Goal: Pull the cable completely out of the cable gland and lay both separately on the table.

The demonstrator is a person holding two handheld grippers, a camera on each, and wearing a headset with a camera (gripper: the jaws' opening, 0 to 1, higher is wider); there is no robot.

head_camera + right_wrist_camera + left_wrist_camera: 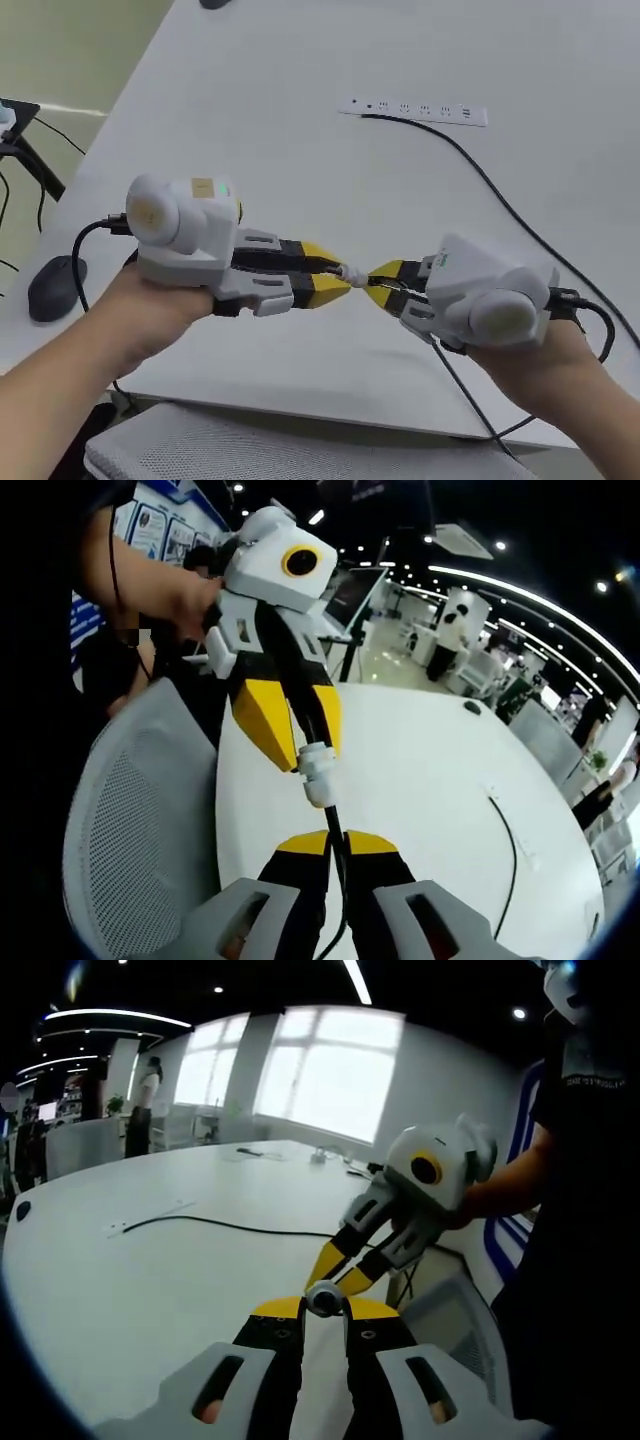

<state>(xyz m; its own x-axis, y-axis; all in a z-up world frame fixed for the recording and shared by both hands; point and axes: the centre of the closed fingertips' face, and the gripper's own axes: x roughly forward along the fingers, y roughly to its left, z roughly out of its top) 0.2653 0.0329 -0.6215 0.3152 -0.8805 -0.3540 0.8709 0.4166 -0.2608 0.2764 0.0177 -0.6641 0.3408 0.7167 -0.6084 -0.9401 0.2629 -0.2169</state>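
Note:
A small white cable gland hangs in the air over the near edge of the white table. My left gripper is shut on the gland, which sits between its yellow tips. A thin black cable comes out of the gland. My right gripper is shut on it just behind the gland. The two grippers stand tip to tip, the right gripper almost touching the left. The cable's tail trails down under the right gripper.
A white power strip lies at the far side, and its black cord runs toward the right edge. A grey mesh chair stands below the near table edge. A dark rounded object lies off the table's left.

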